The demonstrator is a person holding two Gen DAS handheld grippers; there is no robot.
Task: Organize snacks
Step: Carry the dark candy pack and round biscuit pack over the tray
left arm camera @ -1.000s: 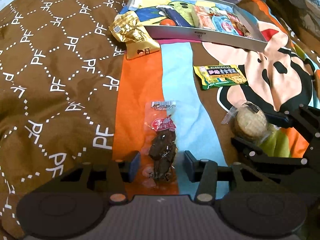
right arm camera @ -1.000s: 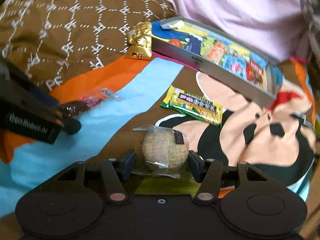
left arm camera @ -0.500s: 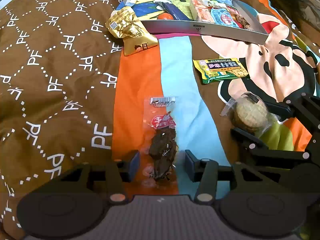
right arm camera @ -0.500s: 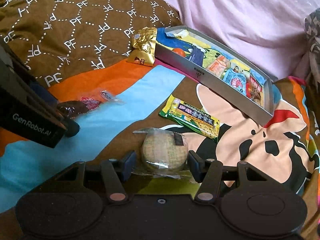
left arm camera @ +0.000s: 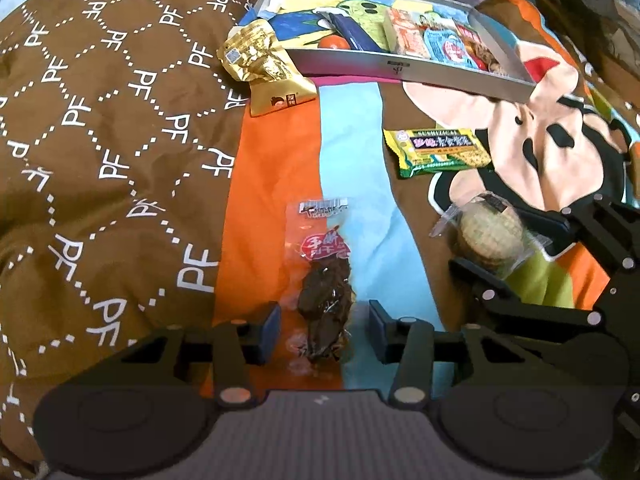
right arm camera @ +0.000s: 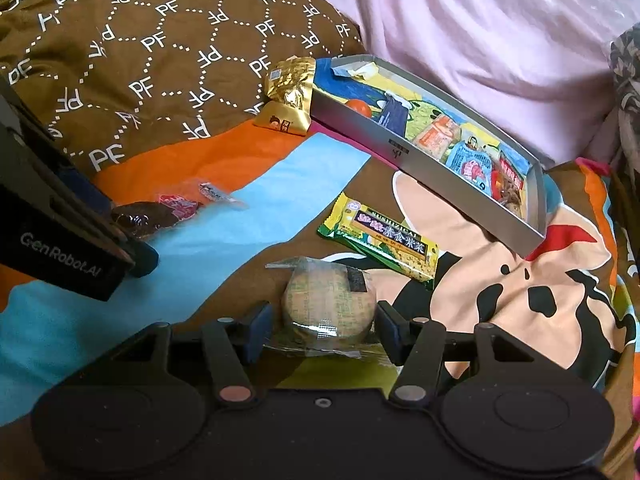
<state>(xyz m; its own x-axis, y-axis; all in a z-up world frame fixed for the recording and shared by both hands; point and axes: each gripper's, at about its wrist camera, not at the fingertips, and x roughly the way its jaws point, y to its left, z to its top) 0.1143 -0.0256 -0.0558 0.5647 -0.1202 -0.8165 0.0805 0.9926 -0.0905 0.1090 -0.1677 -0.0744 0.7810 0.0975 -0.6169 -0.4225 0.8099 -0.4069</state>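
Left wrist view first: the left gripper [left arm camera: 324,330] sits low over the bed with the dark jerky packet [left arm camera: 325,280] lying between its fingers [left arm camera: 269,322]. They've just closed in a bit, but there's a visible gap on both sides, so they're released, nothing pinched yet. Packet is flat on the orange and blue stripes of the blanket [left arm camera: 352,140].

Right wrist view: the right gripper [right arm camera: 323,330] has the round wrapped cake [right arm camera: 329,304] between its fingers, and the pads look right up against the wrapper on both sides. I'd call it clenched on the cake, though the cake seems to be resting on the blanket, not lifted.

So my read is we're at the grab stage, both hands lined up on a snack each. Next move probably needs the left to finish squeezing down on the jerky (thin crinkly plastic, easy to slip), then both lift and carry to the tray.

Further out, the green cracker bar [right arm camera: 380,236] lies loose on the blanket, and a gold pouch [right arm camera: 290,96] leans against the near left corner of the grey tray [right arm camera: 376,148]. Tray sits at the far end, already with several packets inside, so those two loose ones look left to do
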